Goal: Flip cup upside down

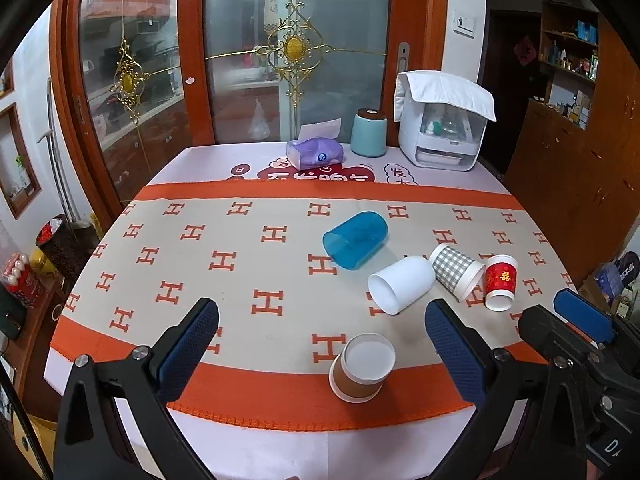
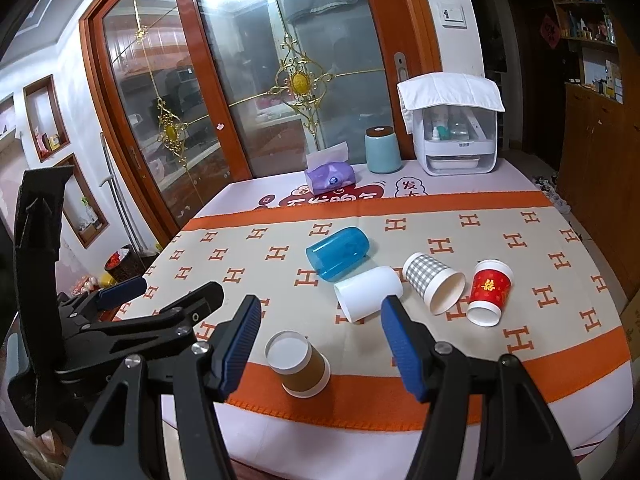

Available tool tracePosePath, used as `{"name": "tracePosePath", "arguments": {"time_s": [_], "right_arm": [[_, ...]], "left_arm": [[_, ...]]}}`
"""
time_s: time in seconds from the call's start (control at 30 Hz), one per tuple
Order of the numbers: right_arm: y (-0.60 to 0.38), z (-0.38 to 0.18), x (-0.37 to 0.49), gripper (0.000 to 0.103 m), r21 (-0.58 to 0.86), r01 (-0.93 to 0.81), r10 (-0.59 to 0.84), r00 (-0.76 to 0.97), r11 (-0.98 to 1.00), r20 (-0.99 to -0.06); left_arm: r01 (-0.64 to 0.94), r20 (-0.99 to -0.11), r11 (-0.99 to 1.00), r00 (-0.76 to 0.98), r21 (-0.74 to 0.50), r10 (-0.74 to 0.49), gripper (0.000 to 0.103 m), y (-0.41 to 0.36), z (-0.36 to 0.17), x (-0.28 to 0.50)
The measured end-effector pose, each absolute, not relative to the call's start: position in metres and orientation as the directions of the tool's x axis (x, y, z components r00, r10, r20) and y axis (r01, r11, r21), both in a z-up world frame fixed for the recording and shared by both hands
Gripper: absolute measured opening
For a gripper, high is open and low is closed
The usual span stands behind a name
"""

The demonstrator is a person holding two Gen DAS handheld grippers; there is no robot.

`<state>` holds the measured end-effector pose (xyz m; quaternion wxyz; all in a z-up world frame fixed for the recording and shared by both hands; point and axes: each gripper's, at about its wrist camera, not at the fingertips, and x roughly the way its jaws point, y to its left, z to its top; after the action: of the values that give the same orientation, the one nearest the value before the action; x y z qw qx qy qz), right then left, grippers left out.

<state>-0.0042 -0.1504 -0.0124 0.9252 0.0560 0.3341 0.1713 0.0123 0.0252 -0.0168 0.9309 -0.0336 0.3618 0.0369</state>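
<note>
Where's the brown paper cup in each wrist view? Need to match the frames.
Left wrist: brown paper cup sits low centre, base up on the orange stripe, between the open fingers.
Right wrist: same cup is low, left of centre, near the left finger.
Shared landmark: the blue plastic cup lying on its side behind it.

You get even, soft indoor light in both views; shadows under the cups (image 1: 402, 284) stay faint. Glass door (image 2: 240, 32) shows bright glare up top. Strong fisheye bend w/ dark vignetted corners; centre sharp.
</note>
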Motion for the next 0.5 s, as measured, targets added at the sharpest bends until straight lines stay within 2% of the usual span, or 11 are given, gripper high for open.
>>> {"name": "tracePosePath", "arguments": {"time_s": [0.5], "right_arm": [[-0.1475,-0.0130,-0.0049,0.063,0.218,-0.291,0.363,0.716,0.932,-0.596]], "left_arm": [[-0.095,-0.682,0.995,0.730,-0.035,0.046,0.102,0.0234,-0.0174,0.0100]]}}
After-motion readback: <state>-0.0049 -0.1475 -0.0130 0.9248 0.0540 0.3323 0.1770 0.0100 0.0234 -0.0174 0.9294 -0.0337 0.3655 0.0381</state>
